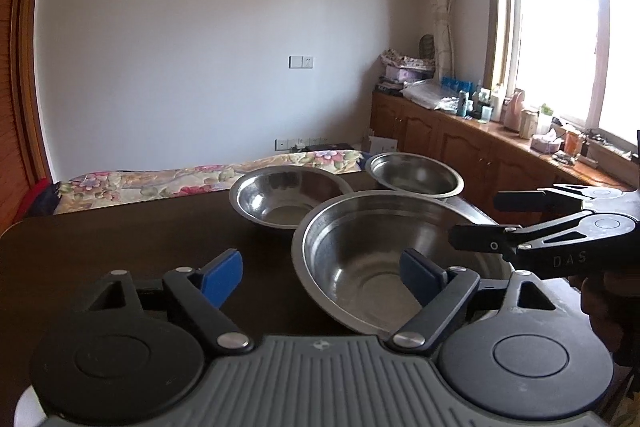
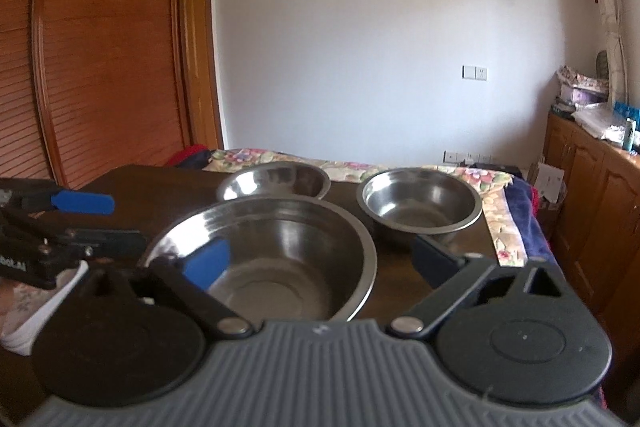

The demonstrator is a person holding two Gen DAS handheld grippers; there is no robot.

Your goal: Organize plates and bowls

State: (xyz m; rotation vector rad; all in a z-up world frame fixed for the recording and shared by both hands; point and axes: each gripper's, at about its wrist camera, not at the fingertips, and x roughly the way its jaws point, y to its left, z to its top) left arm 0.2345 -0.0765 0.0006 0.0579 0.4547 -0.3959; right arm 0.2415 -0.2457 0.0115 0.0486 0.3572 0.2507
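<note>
Three steel bowls stand on a dark wooden table (image 1: 120,251). The large bowl (image 1: 372,259) is nearest, also in the right wrist view (image 2: 272,251). A medium bowl (image 1: 284,199) sits behind it at the left (image 2: 276,181). A smaller, deeper bowl (image 1: 416,173) sits at the back right (image 2: 420,201). My left gripper (image 1: 322,273) is open, its right pad over the large bowl's near rim. My right gripper (image 2: 322,259) is open around the large bowl's near right rim; it also shows from the side in the left wrist view (image 1: 476,223). Both are empty.
A bed with a floral cover (image 1: 200,179) lies beyond the table's far edge. Wooden cabinets (image 1: 460,143) with cluttered tops run along the right under a bright window. A wooden wardrobe (image 2: 100,47) stands at the left. The left gripper shows at the left edge of the right wrist view (image 2: 72,223).
</note>
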